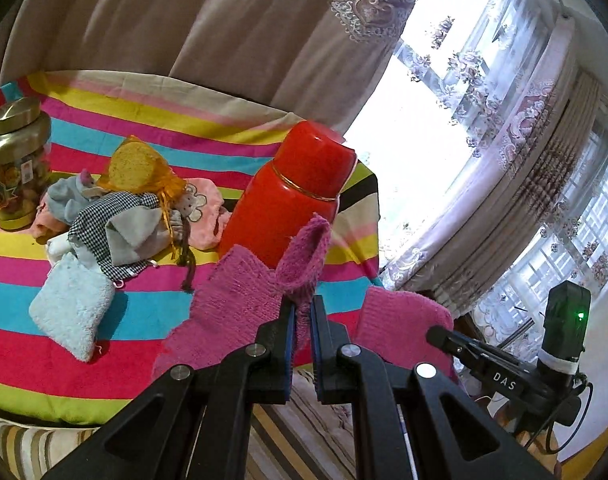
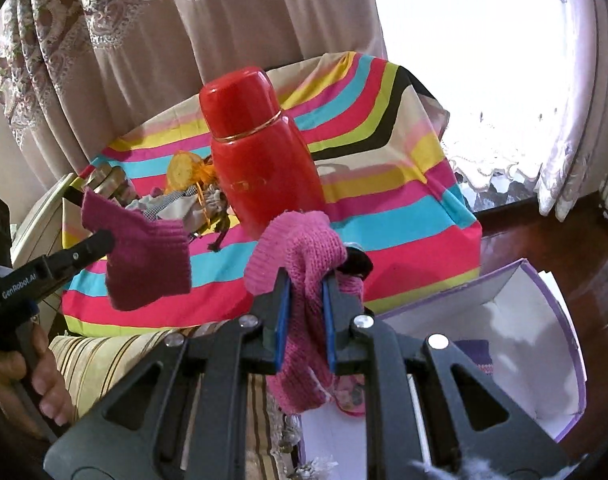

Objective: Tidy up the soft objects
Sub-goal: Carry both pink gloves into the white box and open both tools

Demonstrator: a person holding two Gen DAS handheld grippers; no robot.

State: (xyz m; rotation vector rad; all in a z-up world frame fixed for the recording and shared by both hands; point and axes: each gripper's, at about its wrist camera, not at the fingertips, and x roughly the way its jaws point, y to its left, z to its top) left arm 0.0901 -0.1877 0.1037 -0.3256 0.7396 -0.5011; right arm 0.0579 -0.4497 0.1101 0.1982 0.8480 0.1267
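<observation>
My left gripper (image 1: 302, 312) is shut on a dark magenta knitted sock (image 1: 240, 304), held above the near edge of the striped cloth; it also shows in the right wrist view (image 2: 144, 260). My right gripper (image 2: 306, 292) is shut on a lighter pink knitted sock (image 2: 304, 252), which hangs over an open box (image 2: 536, 344) with a purple rim; that sock also shows in the left wrist view (image 1: 400, 328). A pile of soft things (image 1: 124, 216) lies on the cloth: a checked cloth, a grey piece, a pink bunny cloth, a light blue fuzzy sock (image 1: 70, 308).
A tall red flask (image 1: 292, 188) stands on the striped cloth (image 1: 104, 360) just beyond both grippers. A gold-lidded jar (image 1: 14, 160) stands at far left. A yellow sponge in orange mesh (image 1: 132, 168) tops the pile. Curtains and a bright window lie behind.
</observation>
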